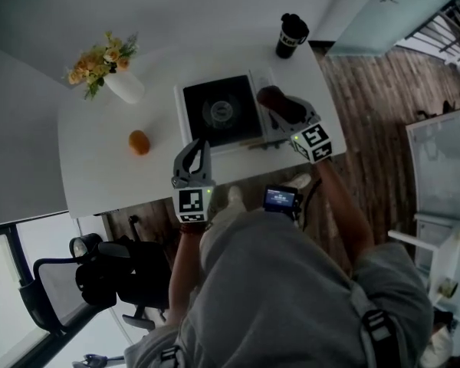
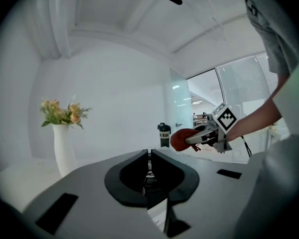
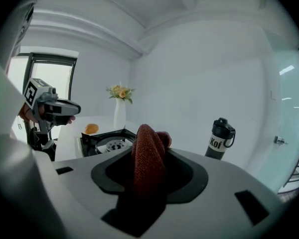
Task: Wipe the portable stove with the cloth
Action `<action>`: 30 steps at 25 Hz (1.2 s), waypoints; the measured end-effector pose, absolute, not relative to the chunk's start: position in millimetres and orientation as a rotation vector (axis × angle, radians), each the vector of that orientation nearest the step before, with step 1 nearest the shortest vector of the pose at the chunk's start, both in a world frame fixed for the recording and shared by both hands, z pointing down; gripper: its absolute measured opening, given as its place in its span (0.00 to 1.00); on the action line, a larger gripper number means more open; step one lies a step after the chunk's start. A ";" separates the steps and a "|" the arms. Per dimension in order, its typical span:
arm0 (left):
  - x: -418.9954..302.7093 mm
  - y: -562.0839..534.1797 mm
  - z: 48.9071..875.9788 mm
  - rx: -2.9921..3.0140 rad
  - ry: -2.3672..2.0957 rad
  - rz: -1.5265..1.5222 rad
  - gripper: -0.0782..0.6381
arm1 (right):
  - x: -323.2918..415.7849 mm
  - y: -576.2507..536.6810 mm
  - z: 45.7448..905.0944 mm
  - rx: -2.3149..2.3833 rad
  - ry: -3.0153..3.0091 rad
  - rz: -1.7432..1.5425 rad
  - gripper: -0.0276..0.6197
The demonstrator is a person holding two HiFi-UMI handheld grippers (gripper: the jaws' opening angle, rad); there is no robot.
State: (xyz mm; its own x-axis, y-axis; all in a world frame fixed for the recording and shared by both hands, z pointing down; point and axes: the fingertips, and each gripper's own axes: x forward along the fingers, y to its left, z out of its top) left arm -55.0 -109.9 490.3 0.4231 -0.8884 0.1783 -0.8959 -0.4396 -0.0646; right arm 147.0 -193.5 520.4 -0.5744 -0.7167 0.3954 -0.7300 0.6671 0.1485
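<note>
The portable stove (image 1: 221, 112), black-topped with a round burner, sits in the middle of the white table (image 1: 100, 175). My right gripper (image 1: 282, 107) hovers over the stove's right edge, shut on a folded dark red cloth (image 1: 278, 102). In the right gripper view the cloth (image 3: 148, 153) fills the gap between the jaws, with the stove (image 3: 107, 142) beyond it to the left. My left gripper (image 1: 198, 142) hangs at the stove's near left corner, shut and empty. From the left gripper view its jaws (image 2: 149, 156) meet, and the right gripper (image 2: 199, 137) with the cloth (image 2: 182, 139) shows ahead.
A black bottle (image 1: 291, 35) stands at the table's far right corner. A white vase of flowers (image 1: 123, 83) and an orange fruit (image 1: 139, 142) sit left of the stove. A black office chair (image 1: 100, 278) is below the table's near edge.
</note>
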 end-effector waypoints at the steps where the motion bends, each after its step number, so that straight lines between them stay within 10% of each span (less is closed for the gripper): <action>1: -54.6 -111.3 491.9 2.617 -1.645 0.301 0.17 | 146.9 -206.7 525.1 1.123 -2.448 0.036 0.33; 30: -74.9 -135.3 555.3 2.513 -1.592 0.478 0.23 | 125.1 -297.9 538.9 0.829 -2.377 0.051 0.53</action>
